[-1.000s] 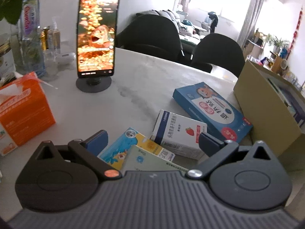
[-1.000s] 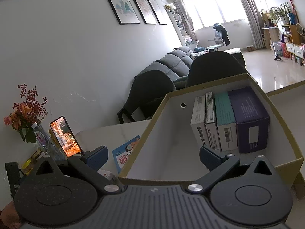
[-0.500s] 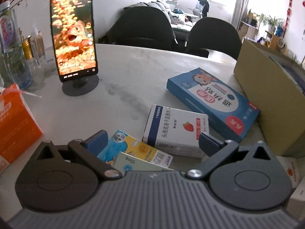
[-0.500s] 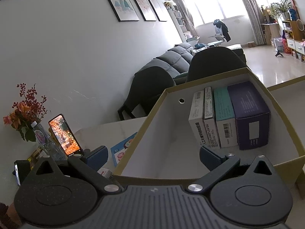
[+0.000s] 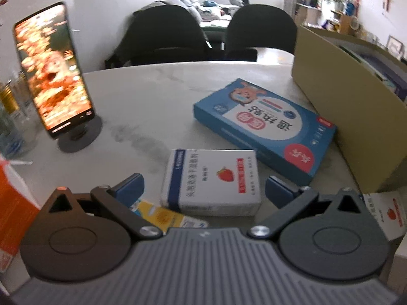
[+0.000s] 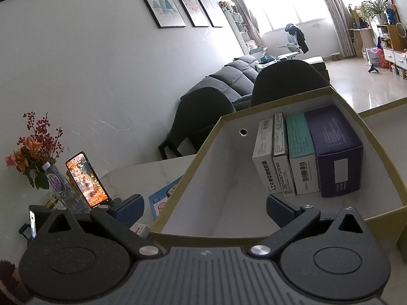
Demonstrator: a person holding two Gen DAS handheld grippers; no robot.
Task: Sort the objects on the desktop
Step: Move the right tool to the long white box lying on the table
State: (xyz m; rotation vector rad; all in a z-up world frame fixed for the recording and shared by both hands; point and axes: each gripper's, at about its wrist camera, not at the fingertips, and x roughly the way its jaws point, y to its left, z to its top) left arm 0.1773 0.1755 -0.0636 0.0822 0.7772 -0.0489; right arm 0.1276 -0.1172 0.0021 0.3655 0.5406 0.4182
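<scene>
- Your left gripper (image 5: pixel 204 185) has its fingers spread wide and empty, and the white strawberry-print carton (image 5: pixel 211 181) lies flat on the desk (image 5: pixel 152 101) right between them.
- That carton looks light and stiff, thin card that will likely dent if squeezed hard; take it across its two long sides near the middle, where the fingers already line up.
- A yellow-and-blue packet (image 5: pixel 162 214) peeks out at the carton's near corner; whether it touches the carton I cannot tell, so close gently.
- Beyond it, the flat blue box (image 5: pixel 264 124) lies near the cardboard bin (image 5: pixel 351 106); it is broad and probably awkward, best gripped on a thin edge.
- Your right gripper (image 6: pixel 204 208) is also spread and empty, hovering at the bin's near rim (image 6: pixel 254 235).
- Further in, four cartons (image 6: pixel 305 152) stand upright in a row against the bin's right side, with bare floor to their left for the next one.
</scene>
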